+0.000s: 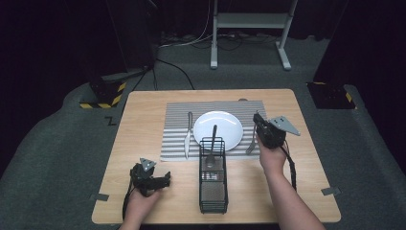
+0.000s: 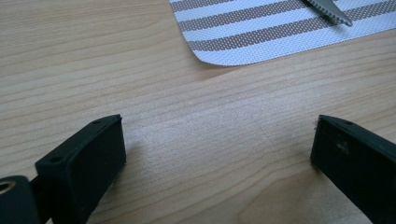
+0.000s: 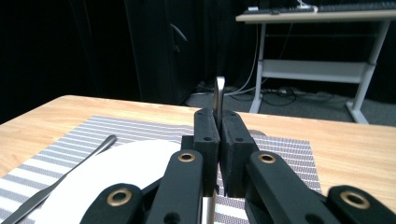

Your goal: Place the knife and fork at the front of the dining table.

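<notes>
Two tools are in the scene, one in each hand. The right tool [image 1: 262, 125] has its black jaws pressed together on one thin metal fork [image 1: 252, 140]; in the right gripper view the flat, shiny handle of the fork [image 3: 219, 95] rises between the jaws, and in the high view its tines rest on the right edge of the placemat, just beside the plate. The left tool [image 1: 162, 181] is at the near left of the desk, its jaws wide apart over bare wood, holding nothing.

On the desk [image 1: 143, 115], which is of light wood with visible grain, I count one placemat [image 1: 177, 139], rectangular with rounded corners, woven, with grey and white stripes. On it lies one round white plate [image 1: 225, 127], smooth. Left of the plate lies one metal knife [image 1: 187, 136], long and narrow; the left gripper view shows its toothed tip [image 2: 332, 10]. Near the plate stands one black wire basket [image 1: 213, 184], rectangular and open on top. One metal spoon [image 1: 212, 148] stands in its far part, the handle leaning over the plate.
</notes>
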The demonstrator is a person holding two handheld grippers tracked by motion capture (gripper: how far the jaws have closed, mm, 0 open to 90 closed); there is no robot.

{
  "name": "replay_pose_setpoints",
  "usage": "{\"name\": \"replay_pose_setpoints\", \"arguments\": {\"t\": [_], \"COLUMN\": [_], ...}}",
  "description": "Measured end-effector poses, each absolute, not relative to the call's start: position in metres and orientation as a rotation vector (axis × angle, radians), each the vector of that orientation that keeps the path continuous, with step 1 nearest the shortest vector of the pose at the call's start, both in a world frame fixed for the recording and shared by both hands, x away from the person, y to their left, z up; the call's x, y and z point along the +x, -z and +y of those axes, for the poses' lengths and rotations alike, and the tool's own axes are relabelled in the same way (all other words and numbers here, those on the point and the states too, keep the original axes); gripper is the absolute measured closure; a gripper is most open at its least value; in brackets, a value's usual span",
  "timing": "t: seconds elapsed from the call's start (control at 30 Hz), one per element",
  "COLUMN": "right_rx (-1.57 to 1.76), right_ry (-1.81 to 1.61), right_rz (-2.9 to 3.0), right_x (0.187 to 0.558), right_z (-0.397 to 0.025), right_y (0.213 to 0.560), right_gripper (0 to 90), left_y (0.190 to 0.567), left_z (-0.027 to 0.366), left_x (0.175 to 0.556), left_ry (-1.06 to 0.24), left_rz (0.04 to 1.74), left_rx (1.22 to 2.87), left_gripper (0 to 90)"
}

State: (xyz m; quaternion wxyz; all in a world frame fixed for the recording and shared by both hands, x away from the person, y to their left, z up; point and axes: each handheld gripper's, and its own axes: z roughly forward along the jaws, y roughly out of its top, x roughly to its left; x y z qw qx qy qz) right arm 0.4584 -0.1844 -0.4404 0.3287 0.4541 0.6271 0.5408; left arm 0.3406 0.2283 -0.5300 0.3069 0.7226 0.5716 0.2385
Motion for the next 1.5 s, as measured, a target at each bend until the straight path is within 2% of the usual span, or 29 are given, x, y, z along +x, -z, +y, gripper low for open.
{"name": "replay_pose_setpoints", "arguments": {"t": [0.87,1.5], "right_rx": [1.391,1.480], "right_ry": [-1.312,-1.234], "right_rz": [1.729,1.817], "right_x": [0.544,0.570], "right_z": [-0.169,-0.162], "right_y": [0.475,0.494], "right_gripper": [85.0,84.3], "left_y": [0.530,0.530], "left_z": [0.229,0.229], "left_x": [0.339,0.338], "left_ry": [-0.637,-0.638], "left_rz": [1.516,1.517], "left_rx": [1.904,1.899], "left_gripper": [5.6,6.3]}}
